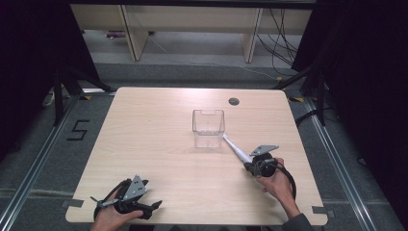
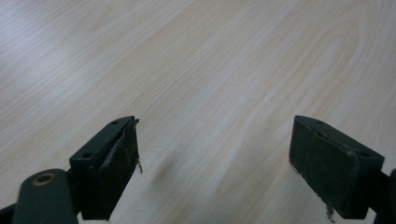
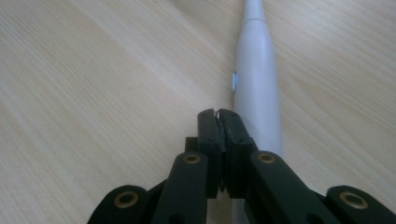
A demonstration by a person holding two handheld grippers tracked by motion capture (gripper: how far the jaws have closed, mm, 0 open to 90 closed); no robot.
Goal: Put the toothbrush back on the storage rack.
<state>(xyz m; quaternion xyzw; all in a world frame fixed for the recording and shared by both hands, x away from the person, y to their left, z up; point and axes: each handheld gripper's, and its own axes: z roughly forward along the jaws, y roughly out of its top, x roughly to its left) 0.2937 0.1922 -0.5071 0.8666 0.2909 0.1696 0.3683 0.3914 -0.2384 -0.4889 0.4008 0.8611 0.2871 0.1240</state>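
High view, left to right | left gripper (image 1: 126,201): jaws spread, empty, at near table (image 1: 159,144) edge | clear container (image 1: 209,127): upright, mid-table | white electric toothbrush (image 1: 235,148): flat, tip beside container | right gripper (image 1: 251,166): jaws clenched together, toothbrush alongside, apparently ungripped | Risk: pushing rolls toothbrush or tips container.
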